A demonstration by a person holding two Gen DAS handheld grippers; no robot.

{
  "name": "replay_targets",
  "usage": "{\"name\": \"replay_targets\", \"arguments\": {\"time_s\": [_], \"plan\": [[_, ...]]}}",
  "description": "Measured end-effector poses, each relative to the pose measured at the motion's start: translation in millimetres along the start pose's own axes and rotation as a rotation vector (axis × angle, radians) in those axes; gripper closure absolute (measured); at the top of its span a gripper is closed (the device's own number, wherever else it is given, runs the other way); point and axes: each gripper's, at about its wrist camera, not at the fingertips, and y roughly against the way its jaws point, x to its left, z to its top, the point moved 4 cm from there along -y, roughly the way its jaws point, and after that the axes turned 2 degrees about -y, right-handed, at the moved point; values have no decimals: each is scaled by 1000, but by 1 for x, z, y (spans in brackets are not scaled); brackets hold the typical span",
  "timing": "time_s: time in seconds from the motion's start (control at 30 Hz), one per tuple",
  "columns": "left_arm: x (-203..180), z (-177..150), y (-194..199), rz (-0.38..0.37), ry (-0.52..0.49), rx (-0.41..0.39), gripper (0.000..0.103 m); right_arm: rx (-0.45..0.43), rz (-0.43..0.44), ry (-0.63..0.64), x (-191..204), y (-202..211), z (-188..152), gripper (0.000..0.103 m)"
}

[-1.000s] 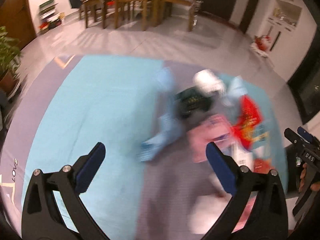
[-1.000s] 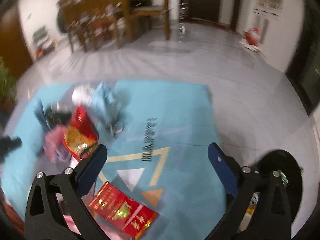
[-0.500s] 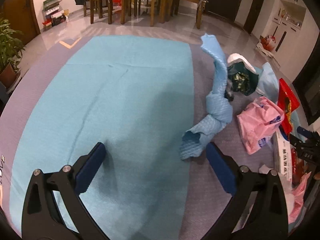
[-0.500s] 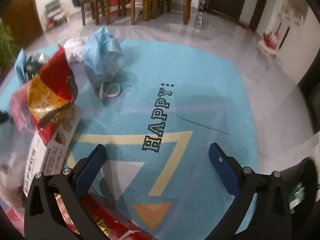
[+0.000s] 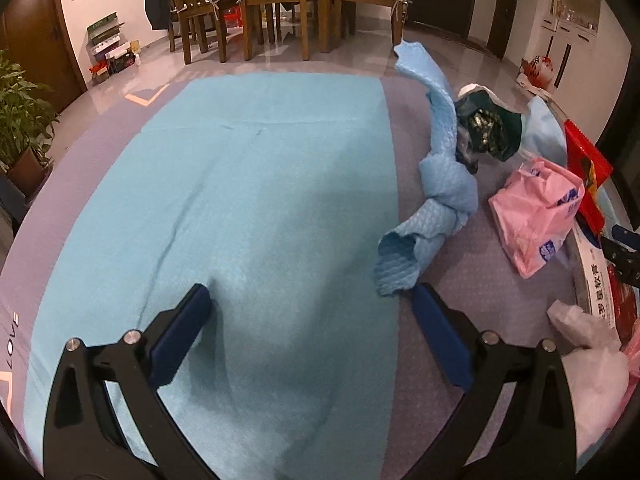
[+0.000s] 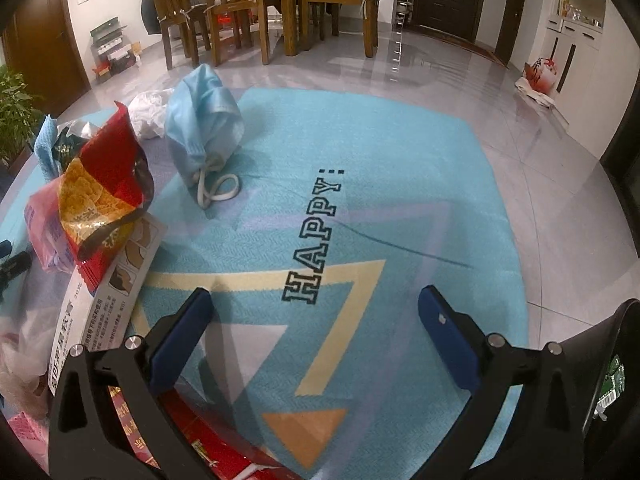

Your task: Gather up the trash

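Trash lies in a pile on a blue rug (image 5: 260, 200). In the left wrist view a twisted blue cloth (image 5: 444, 192), a dark green wrapper (image 5: 490, 130), a pink plastic bag (image 5: 538, 208) and a red packet (image 5: 586, 164) lie to the right. My left gripper (image 5: 308, 300) is open and empty low over the rug, its right finger beside the cloth's end. In the right wrist view a crumpled blue mask (image 6: 204, 124), a red and gold snack bag (image 6: 104, 188) and a white printed box (image 6: 108, 292) lie left. My right gripper (image 6: 314, 304) is open and empty over the rug (image 6: 400, 184).
A wooden dining table with chairs (image 5: 256, 8) stands behind on the grey tiled floor (image 6: 400, 68). A potted plant (image 5: 20, 128) is at far left. A black round object (image 6: 616, 368) sits at the right gripper's lower right. Red flat packets (image 6: 192, 440) lie under the right gripper.
Both grippers dropped lower and closer to the rug. The left view swung left, so the trash pile now sits to its right. Both stayed open and empty.
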Motion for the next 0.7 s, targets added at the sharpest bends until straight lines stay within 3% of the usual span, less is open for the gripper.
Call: {"name": "replay_targets", "arguments": {"time_s": [0.7], "plan": [[1, -2, 1, -1, 2, 0, 2, 0, 1, 1, -1, -1, 2, 2]]}}
